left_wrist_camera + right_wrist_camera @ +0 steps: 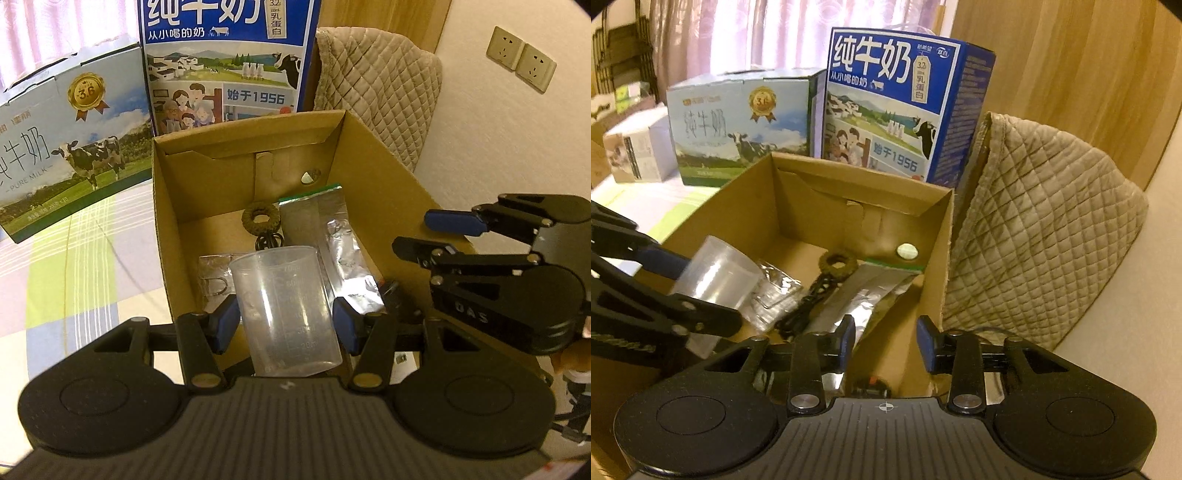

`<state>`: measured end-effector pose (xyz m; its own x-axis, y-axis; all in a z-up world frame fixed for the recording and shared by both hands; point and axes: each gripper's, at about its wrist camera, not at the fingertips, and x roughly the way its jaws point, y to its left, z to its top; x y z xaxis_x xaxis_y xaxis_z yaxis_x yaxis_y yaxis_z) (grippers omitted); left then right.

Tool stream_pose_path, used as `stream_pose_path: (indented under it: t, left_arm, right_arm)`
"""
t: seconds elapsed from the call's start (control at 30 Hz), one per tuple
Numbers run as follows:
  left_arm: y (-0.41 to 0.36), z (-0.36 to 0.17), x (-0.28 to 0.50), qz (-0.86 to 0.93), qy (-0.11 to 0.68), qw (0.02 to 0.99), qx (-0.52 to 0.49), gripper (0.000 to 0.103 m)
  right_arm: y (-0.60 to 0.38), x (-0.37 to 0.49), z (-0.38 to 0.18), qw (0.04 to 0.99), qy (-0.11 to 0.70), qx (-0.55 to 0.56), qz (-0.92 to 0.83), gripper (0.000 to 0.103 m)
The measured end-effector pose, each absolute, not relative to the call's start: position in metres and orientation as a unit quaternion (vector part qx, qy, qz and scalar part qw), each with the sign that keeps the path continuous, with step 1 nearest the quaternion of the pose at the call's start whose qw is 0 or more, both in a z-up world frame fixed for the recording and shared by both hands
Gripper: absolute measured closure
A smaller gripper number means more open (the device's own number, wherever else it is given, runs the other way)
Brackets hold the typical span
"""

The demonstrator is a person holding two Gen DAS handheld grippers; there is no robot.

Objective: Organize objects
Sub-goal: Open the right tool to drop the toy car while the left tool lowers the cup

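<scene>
A clear plastic measuring cup (288, 310) sits upright between the blue pads of my left gripper (286, 328), which is shut on it above the near wall of an open cardboard box (373, 173). Inside the box lie a woven ring with a dark tassel (260, 219), silver foil pouches (325, 221), a small clear bag (214, 273) and a round metal disc (309, 176). In the right wrist view my right gripper (886, 343) stands open over the box's near right corner (945, 258), with nothing between its pads. The cup (716, 273) and left gripper (709, 291) show at the left there.
Two milk cartons stand behind the box, a pale one (66, 155) and a blue one (225, 62). A quilted beige cover (1041, 229) rises to the right by the wall, with sockets (521, 57) above. A checked cloth (74, 258) covers the surface to the left.
</scene>
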<state>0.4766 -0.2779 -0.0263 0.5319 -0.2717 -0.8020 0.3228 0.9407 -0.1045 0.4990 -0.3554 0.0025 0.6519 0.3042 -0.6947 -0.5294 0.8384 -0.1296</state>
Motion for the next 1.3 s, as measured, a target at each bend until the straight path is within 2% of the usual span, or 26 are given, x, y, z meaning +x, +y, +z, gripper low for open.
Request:
stream_pose_path:
  t: [0.5,0.9,0.93,1.03,1.07,1.3]
  left_arm:
    - [-0.284,-0.037,0.490,-0.165,0.462,0.871,0.033,0.053]
    - [-0.292,-0.033,0.503,-0.166,0.440,0.881,0.045,0.053]
    - [-0.293,-0.032,0.504,-0.167,0.436,0.883,0.047,0.052]
    - [-0.297,-0.031,0.507,-0.166,0.432,0.885,0.051,0.031]
    - [-0.297,-0.030,0.507,-0.165,0.430,0.886,0.050,0.028]
    - [-0.289,-0.029,0.499,-0.161,0.437,0.884,0.045,0.024]
  right_arm:
    - [-0.361,0.494,0.005,0.891,0.352,-0.144,0.248,0.065]
    - [-0.362,0.494,0.004,0.892,0.352,-0.140,0.248,0.064]
    - [-0.361,0.494,0.004,0.892,0.352,-0.140,0.248,0.064]
    - [-0.361,0.494,0.004,0.891,0.352,-0.140,0.249,0.063]
    - [-0.361,0.493,0.004,0.891,0.352,-0.139,0.250,0.062]
    - [-0.366,0.487,0.007,0.891,0.353,-0.115,0.262,0.048]
